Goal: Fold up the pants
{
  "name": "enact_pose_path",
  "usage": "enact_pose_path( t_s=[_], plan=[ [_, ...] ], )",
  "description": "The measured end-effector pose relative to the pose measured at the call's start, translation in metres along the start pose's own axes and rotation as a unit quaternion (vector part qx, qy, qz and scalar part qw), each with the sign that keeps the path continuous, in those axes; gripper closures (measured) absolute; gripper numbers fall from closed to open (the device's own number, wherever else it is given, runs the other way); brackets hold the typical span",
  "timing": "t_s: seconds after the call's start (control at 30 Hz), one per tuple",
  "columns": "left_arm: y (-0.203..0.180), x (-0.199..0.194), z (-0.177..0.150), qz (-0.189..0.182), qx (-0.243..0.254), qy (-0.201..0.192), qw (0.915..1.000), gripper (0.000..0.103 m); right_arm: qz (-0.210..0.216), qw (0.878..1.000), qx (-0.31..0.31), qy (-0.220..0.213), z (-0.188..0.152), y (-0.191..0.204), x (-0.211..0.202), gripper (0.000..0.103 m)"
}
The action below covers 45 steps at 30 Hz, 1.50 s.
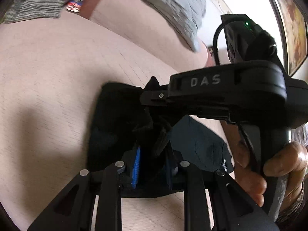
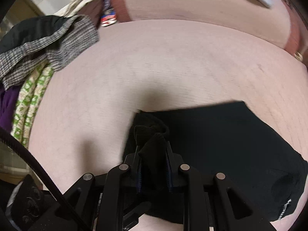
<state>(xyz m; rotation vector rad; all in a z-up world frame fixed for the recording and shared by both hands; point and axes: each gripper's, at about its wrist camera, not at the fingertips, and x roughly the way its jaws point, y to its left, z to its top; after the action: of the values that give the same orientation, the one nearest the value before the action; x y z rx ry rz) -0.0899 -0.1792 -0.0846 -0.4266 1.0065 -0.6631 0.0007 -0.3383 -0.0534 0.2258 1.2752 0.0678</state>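
Note:
Black pants (image 1: 115, 119) lie crumpled on the pale wooden table (image 1: 57, 67). At the bottom of the left wrist view, my left gripper (image 1: 152, 154) is shut on a bunched fold of the pants between its blue pads. The right gripper (image 1: 148, 98), marked "DAS" and held by a hand (image 1: 279, 165), reaches in from the right, and its tip bites the same cloth a little farther on. In the right wrist view, my right gripper (image 2: 153, 154) is shut on a ridge of the black pants (image 2: 221, 134), which spread to the right with a small white label at their edge.
A grey striped knit garment (image 2: 48, 46) lies at the table's far left, over green-patterned cloth (image 2: 32, 100) and purple cloth (image 2: 7, 104). A small colourful packet (image 2: 107, 19) sits past the far edge. A grey garment (image 1: 173, 5) hangs at the top. A framed picture (image 1: 294, 28) is on the right.

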Motion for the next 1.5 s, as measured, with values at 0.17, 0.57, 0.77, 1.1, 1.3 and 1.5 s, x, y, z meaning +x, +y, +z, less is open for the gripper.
enact_pose_path(
  t_s=[0.17,0.57,0.77,1.1,1.3,1.5],
  plan=[
    [-0.015,0.011,-0.012,-0.012,0.013,0.044,0.9989,0.060,-0.040,0.998,0.037,-0.015,-0.017,-0.053,0.009,0.068],
    [0.035,-0.025,-0.011,0.027,0.003,0.007,0.9996,0.046,0.104,0.979,0.121,-0.125,-0.043,-0.092,-0.075,0.046],
    [0.056,-0.020,-0.011,0.055,-0.009,0.013,0.9983,0.046,0.279,0.940,0.186,-0.070,-0.051,-0.067,-0.025,0.046],
    [0.044,-0.028,-0.019,0.044,0.000,0.030,0.9986,0.046,0.098,0.944,0.299,-0.103,-0.125,-0.121,-0.012,0.078],
    [0.017,-0.016,-0.009,0.045,0.059,-0.010,0.9972,0.046,0.125,0.946,0.259,-0.150,-0.110,-0.116,-0.047,0.078],
    [0.012,0.013,-0.020,0.036,0.080,0.033,0.9956,0.045,0.222,0.944,0.234,-0.064,-0.063,-0.086,0.005,0.059]
  ],
)
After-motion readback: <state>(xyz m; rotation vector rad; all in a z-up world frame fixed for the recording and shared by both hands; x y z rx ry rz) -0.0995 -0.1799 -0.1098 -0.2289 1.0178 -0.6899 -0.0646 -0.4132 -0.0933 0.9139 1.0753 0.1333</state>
